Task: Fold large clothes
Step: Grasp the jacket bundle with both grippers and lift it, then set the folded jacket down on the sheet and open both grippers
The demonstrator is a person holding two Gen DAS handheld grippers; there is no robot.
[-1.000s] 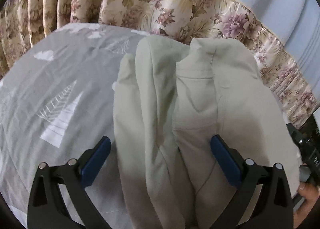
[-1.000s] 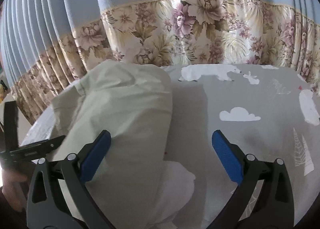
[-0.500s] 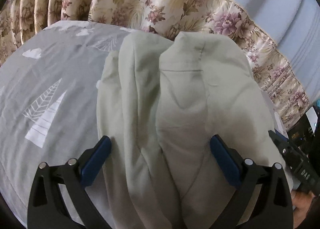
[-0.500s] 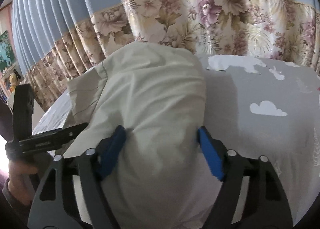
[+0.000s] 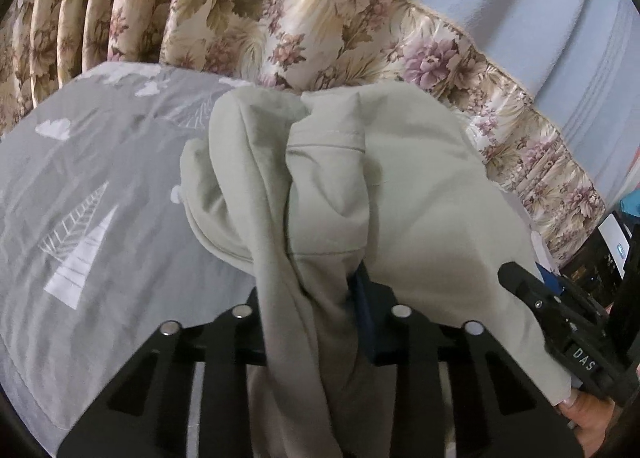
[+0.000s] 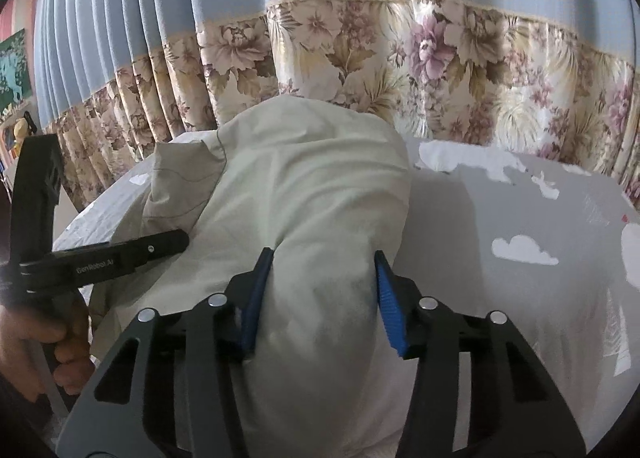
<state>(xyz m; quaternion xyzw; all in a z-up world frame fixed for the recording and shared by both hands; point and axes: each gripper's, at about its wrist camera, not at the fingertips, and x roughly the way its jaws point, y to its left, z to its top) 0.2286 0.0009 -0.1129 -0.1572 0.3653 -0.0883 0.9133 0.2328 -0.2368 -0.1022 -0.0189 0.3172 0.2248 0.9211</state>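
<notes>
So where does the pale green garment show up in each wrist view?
Left wrist: pale green garment fills centre and right, bunched in the left gripper.
Right wrist: centre-left, between the right gripper fingers.
Shared landmark: the floral curtain band behind the grey bedsheet.

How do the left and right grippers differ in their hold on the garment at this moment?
The left gripper is pinched tight on a thin bunched fold of the pale green garment; the right gripper squeezes a thick bundle, jaws wider apart. One left pad is hidden by cloth; both right pads show. Both grip the same garment above the grey bedsheet.
</notes>
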